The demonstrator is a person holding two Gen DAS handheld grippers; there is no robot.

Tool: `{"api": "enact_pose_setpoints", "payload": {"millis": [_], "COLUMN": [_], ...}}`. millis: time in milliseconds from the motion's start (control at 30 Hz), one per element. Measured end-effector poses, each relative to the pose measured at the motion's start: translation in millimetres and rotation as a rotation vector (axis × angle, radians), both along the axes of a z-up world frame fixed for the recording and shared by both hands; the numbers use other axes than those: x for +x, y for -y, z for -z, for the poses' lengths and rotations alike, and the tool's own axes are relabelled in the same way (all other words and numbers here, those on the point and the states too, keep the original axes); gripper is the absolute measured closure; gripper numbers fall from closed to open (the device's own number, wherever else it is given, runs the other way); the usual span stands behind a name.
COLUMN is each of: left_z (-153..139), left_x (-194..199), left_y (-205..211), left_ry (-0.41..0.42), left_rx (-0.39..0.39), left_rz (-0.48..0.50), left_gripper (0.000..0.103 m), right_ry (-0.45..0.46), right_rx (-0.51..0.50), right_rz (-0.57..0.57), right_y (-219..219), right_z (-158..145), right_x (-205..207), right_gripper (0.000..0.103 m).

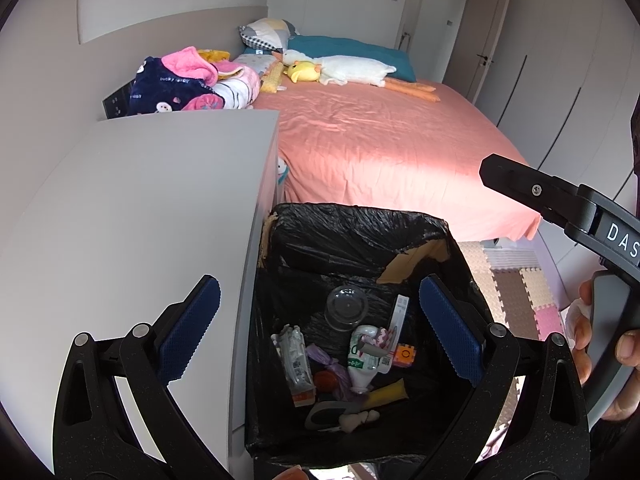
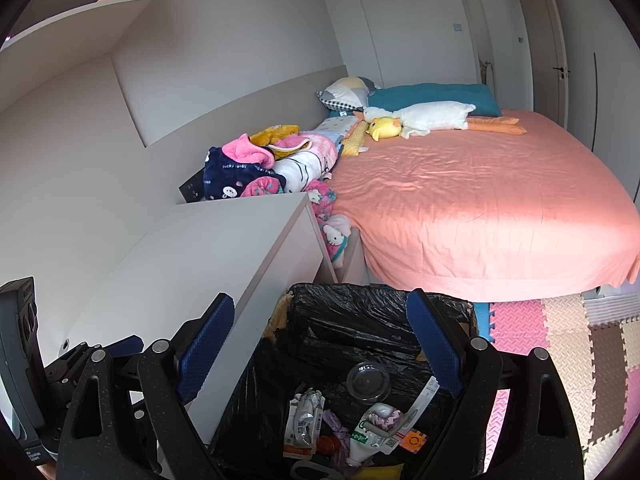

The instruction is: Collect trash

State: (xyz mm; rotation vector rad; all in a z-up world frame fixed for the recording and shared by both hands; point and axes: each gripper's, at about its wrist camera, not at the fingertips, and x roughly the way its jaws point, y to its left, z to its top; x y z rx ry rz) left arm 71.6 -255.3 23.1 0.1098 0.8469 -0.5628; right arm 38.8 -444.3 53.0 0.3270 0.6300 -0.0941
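I hold both the left hand-held gripper (image 1: 320, 328) and the right hand-held gripper (image 2: 320, 348) open and empty above the black-lined cardboard trash bin (image 1: 360, 232), where the collected trash (image 1: 344, 364) lies. Risk: dipping lower could snag the liner. The white worktop (image 1: 140, 208) stands left; the pink-sheeted bed (image 1: 380, 140) lies beyond.

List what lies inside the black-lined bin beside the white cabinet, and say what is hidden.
Inside the bin: a clear plastic cup, a crushed bottle, a wrapped packet, a purple bag, a yellow piece. Whatever lies beneath this pile, and the bin's floor, is covered.
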Motion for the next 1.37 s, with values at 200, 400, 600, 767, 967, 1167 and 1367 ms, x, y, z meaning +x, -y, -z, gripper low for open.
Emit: {"api": "enact_pose_setpoints", "payload": {"millis": [200, 400, 600, 767, 967, 1167, 1367], "left_z": [-1.2, -1.0, -1.4, -2.4, -3.9, -5.2, -4.5], "left_x": [-0.2, -1.5, -1.7, -2.8, -4.8, -4.1, -2.0], "left_y": [-1.5, 1.1, 2.0, 0.2, 0.2, 0.3, 0.9], "left_ry": [0.003, 0.009, 0.012, 0.017, 0.03, 0.04, 0.026], "left_rx": [-0.015, 0.0, 0.006, -0.003, -0.005, -0.003, 0.006], "left_rz": [-0.006, -0.007, -0.013, -0.016, -0.007, -0.022, -0.024], "left_gripper": [0.006, 0.006, 0.006, 0.006, 0.006, 0.006, 0.006], "right_ry": [-0.001, 0.0, 0.0, 0.0, 0.0, -0.001, -0.001], "right_rx": [0.0, 0.002, 0.001, 0.0, 0.0, 0.0, -0.001], "right_rz": [0.002, 0.003, 0.003, 0.003, 0.001, 0.003, 0.002], "right_y": [0.8, 2.5, 2.2, 3.5, 4.5, 4.8, 5.1], "right_z": [0.8, 1.2, 1.3, 1.1, 0.8, 0.4, 0.5], "right_x": [-0.7, -1.4, -1.2, -1.5, -1.7, -1.5, -1.5], "right_gripper": [0.015, 0.015, 0.015, 0.015, 0.015, 0.015, 0.015]}}
